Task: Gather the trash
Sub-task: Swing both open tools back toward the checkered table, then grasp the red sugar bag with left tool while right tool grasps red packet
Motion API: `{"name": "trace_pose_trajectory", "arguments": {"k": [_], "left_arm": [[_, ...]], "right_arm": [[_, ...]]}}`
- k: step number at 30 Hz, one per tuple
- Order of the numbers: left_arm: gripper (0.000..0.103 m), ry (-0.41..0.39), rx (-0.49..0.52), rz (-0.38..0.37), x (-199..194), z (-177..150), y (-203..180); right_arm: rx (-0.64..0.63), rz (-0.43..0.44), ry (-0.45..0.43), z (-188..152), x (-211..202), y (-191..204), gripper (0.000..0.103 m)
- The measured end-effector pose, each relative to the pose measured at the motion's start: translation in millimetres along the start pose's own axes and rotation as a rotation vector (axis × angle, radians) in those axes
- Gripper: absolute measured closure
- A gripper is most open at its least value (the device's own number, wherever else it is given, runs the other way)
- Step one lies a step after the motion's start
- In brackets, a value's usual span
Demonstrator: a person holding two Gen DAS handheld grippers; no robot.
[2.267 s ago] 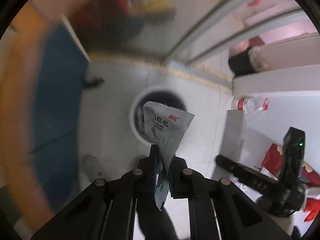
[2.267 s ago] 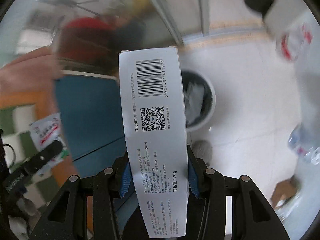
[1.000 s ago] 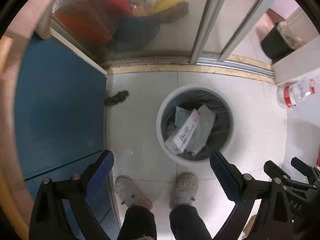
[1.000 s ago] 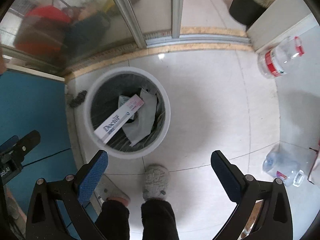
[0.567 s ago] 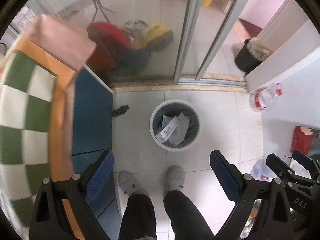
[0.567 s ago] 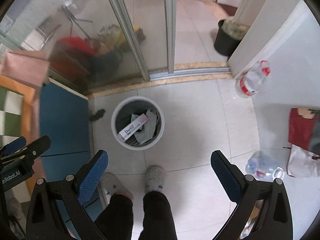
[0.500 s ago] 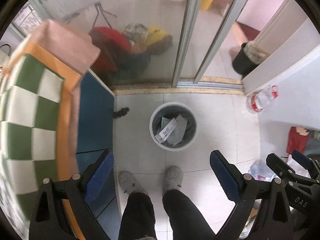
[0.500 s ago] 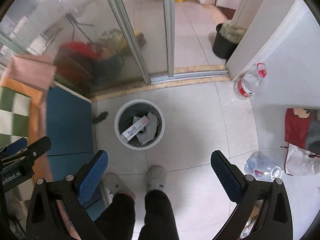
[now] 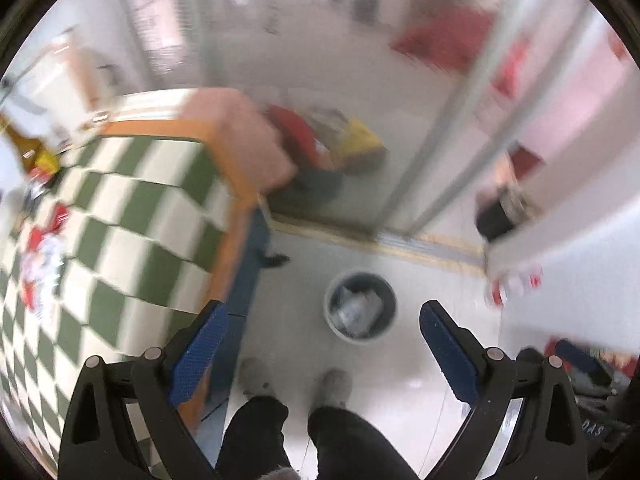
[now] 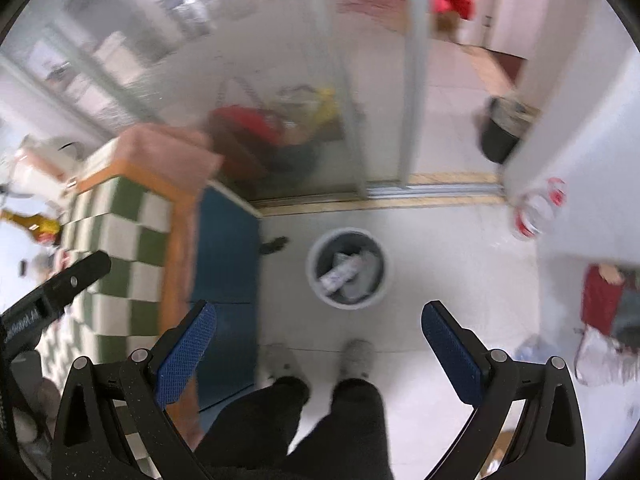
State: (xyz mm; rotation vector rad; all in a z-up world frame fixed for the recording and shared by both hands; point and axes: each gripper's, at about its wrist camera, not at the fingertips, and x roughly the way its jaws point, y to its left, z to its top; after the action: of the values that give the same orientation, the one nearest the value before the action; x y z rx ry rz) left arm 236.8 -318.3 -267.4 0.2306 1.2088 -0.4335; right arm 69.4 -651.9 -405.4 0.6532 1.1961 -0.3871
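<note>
A round grey bin (image 9: 360,307) stands on the white tiled floor well below both grippers, with a white box and a pouch (image 10: 346,270) lying inside it. It also shows in the right wrist view (image 10: 347,269). My left gripper (image 9: 322,334) is open and empty, high above the floor. My right gripper (image 10: 318,334) is open and empty at about the same height. Red and white wrappers (image 9: 42,256) lie on the green-checked tablecloth (image 9: 120,216) at the left. The left gripper's body (image 10: 52,292) shows at the left of the right wrist view.
The table has an orange edge and a blue side panel (image 10: 226,252). A glass sliding door (image 10: 340,80) stands behind the bin. A plastic bottle (image 10: 536,208) and a red bag (image 10: 600,300) lie on the right. The person's slippered feet (image 10: 356,354) stand just in front of the bin.
Both grippers let go of the pouch and the box, which now lie in the bin. Both have since risen and tilted up, so the table top has come into view.
</note>
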Motion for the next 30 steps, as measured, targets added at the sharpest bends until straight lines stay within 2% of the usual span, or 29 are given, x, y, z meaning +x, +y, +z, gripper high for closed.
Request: {"name": "trace_pose_trajectory", "arguments": {"k": [4,5,7,9,11,12,13,15,17,20,23,27,30], "left_arm": [[0.005,-0.043,-0.176,0.091,-21.7,13.5,98.5],[0.005,-0.046,-0.218,0.113,-24.7,12.5,122.8],[0.005,-0.043,-0.328,0.175,-30.5,6.2,185.1],[0.005,-0.021,-0.442,0.223,-32.0,-8.3,246.2],[0.005,0.005,-0.57,0.281,-30.9,-30.2,317.4],[0.005,0.012,-0.609,0.303,-29.6,-39.0,339.1],[0.005,0.026,-0.671,0.325,-26.8,-52.1,371.7],[0.005,0.041,-0.759,0.327,-25.3,-72.6,411.8],[0.005,0.058,-0.834,0.319,-18.3,-89.5,447.4],[0.005,0.079,-0.92,0.276,1.5,-105.2,494.7],[0.006,0.078,-0.99,0.211,19.5,-112.4,525.1],[0.006,0.042,-1.078,0.083,38.8,-114.0,547.7],[0.006,0.011,-1.11,-0.012,47.9,-106.4,553.1]], "right_arm": [[-0.134,0.122,0.075,25.6,19.7,98.2,0.0],[-0.162,0.141,0.087,29.7,25.9,115.9,0.0],[-0.268,0.208,0.119,39.9,42.9,186.4,0.0],[-0.36,0.247,0.143,42.5,60.2,244.7,0.006],[-0.453,0.291,0.193,44.0,85.1,315.0,0.026],[-0.487,0.31,0.211,42.5,93.3,339.6,0.033],[-0.531,0.328,0.231,41.2,105.9,370.7,0.044],[-0.648,0.335,0.265,31.4,133.8,447.0,0.052],[-0.731,0.333,0.302,21.0,160.6,507.3,0.064],[-0.818,0.313,0.351,6.0,204.7,574.3,0.082],[-0.885,0.267,0.39,-8.0,245.5,613.9,0.096],[-0.927,0.218,0.452,-20.6,285.4,623.2,0.103],[-0.828,0.292,0.504,-13.1,299.2,614.3,0.103]]}}
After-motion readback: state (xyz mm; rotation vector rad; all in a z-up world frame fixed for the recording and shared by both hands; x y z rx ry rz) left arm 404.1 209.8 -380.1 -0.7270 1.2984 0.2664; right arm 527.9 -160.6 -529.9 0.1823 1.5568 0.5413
